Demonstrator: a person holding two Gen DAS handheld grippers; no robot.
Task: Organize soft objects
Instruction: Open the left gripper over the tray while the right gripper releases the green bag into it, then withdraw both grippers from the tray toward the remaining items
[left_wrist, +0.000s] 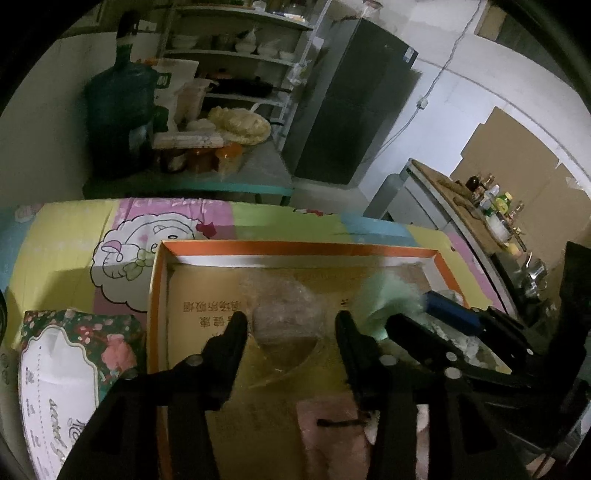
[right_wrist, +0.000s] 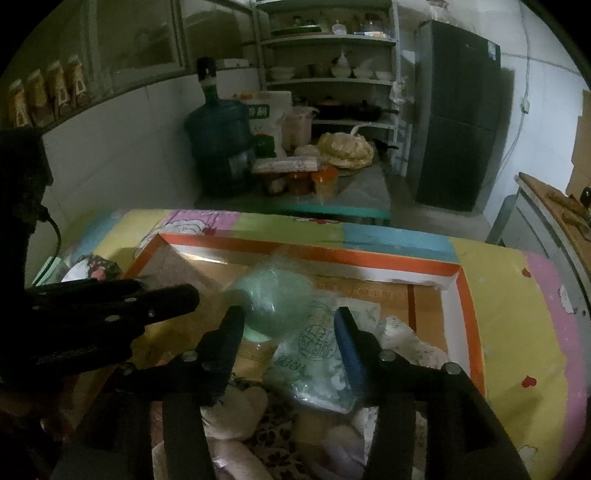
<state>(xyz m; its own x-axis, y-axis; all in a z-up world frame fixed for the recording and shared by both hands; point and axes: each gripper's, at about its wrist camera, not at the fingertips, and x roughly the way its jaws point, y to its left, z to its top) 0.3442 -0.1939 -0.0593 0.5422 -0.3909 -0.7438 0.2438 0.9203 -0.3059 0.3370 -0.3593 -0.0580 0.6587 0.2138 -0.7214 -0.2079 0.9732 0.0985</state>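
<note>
Beneath both grippers a patchwork cartoon cloth (left_wrist: 122, 236) covers the table, and on it lies a shallow cardboard box (left_wrist: 295, 248) with an orange rim, its brown floor printed with characters. Beyond the far rim, well past the fingertips, stand a blue water jug (right_wrist: 218, 147), a dark fridge (right_wrist: 458, 122) and shelves of crockery (right_wrist: 332, 74).

The left gripper (left_wrist: 291, 325) hangs over the middle of the box with its jaws set fairly wide. Between the fingertips, a little ahead of them, lies a clear plastic bag of brownish stuff (left_wrist: 288, 306); the pads do not press on it. Below the jaws, nearer the camera, a pale pink soft item (left_wrist: 332, 435) rests on the box floor. To the left of the jaws, outside the box wall, sits a floral-printed pack (left_wrist: 77, 369).

The right gripper (right_wrist: 290, 321) reaches into the right half of the box, its jaws likewise spread, the right finger faced with a blue pad (right_wrist: 347, 343). A mint-green soft ball in clear wrap (right_wrist: 273, 302) lies just ahead of and between the tips, blurred in both views; whether the pads touch it cannot be told, though a gap shows at either side. Under the jaws lies a printed clear plastic bag (right_wrist: 314, 362), and to their right a whitish plush piece (right_wrist: 406, 339). Nearest the camera, below the fingers, are more pale soft items (right_wrist: 236, 410).
</note>
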